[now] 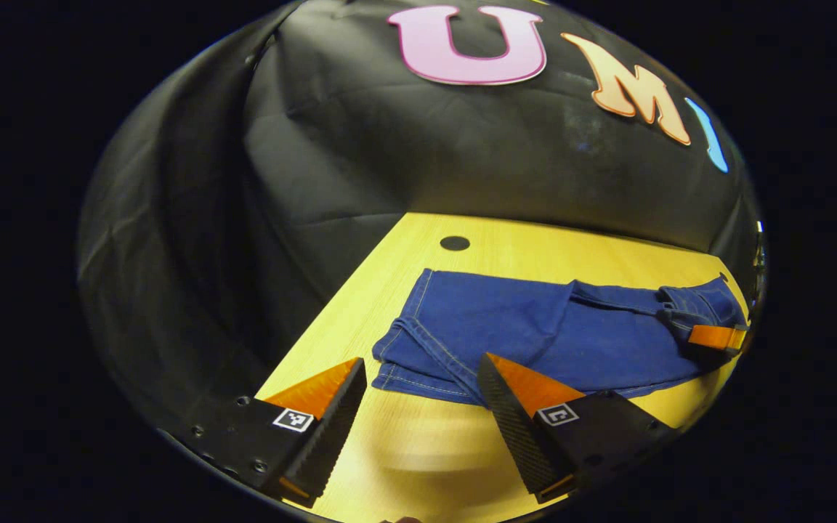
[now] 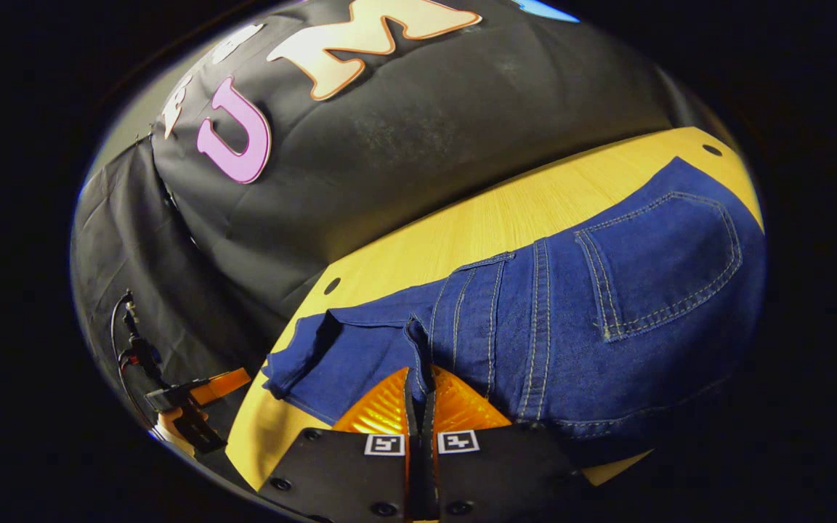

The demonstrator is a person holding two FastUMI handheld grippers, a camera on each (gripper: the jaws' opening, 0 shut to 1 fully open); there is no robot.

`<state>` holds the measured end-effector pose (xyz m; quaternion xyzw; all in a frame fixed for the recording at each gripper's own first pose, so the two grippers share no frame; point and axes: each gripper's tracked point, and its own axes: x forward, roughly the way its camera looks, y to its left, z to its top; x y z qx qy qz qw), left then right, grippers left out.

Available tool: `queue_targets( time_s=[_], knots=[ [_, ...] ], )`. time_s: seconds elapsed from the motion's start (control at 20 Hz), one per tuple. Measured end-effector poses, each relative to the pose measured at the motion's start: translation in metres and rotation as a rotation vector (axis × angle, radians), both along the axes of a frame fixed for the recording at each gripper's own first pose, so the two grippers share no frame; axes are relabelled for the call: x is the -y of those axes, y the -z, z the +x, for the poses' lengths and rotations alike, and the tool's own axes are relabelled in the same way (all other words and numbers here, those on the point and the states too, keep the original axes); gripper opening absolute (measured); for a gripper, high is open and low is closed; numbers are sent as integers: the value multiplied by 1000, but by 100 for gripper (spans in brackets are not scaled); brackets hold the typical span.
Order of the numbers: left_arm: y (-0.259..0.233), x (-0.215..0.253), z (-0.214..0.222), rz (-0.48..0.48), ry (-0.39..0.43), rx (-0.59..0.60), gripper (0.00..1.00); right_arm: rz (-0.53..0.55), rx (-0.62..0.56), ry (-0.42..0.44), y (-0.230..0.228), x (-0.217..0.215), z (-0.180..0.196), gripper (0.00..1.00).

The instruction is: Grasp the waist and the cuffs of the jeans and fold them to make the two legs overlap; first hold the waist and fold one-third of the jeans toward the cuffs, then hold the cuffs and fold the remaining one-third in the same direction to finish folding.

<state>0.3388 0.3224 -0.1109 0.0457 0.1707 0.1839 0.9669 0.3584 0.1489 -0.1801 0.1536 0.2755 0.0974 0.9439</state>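
Observation:
Blue jeans [image 1: 535,327] lie lengthwise on the yellow wooden table [image 1: 418,443]. Their cuffs [image 1: 407,356] are nearest my left gripper [image 1: 422,363], which is open, its fingertips level with the cuffs' front edge and nothing between them. At the far right end of the jeans sits the right gripper [image 1: 716,338], at the waist. In the right gripper view the jeans [image 2: 571,319] show a back pocket [image 2: 665,254], and my right gripper [image 2: 418,381] is shut on a fold of the waist edge. The left gripper [image 2: 197,399] shows small at the far lower left.
A round black hole [image 1: 455,243] sits in the table behind the cuffs; two more holes [image 2: 331,285] [image 2: 711,150] show near the table's back edge. Black cloth [image 1: 389,145] walls the booth behind and beside the table. Cables [image 2: 131,341] hang past the table's left end.

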Motion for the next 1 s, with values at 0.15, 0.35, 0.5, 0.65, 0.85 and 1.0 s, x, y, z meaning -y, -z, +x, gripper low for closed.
queue_targets(
  time_s=[0.15,0.35,0.5,0.65,0.85,1.0],
  knots=[
    [15,-15,9,-55,-11,-40,95,-79,4,-19,0,-1,0,3],
    [29,-18,7,-106,-21,-65,95,-105,8,-10,-3,0,0,3],
    [39,-25,7,-129,-21,-74,91,-102,5,-2,-7,-3,-3,13],
    [37,-22,10,-139,1,-64,93,-16,0,-29,-27,-30,-14,50],
    [33,-16,15,-163,33,-64,93,-127,19,16,-46,-12,-36,82],
    [40,-14,18,-129,52,-92,94,-194,7,49,-61,9,-59,93]
  ],
)
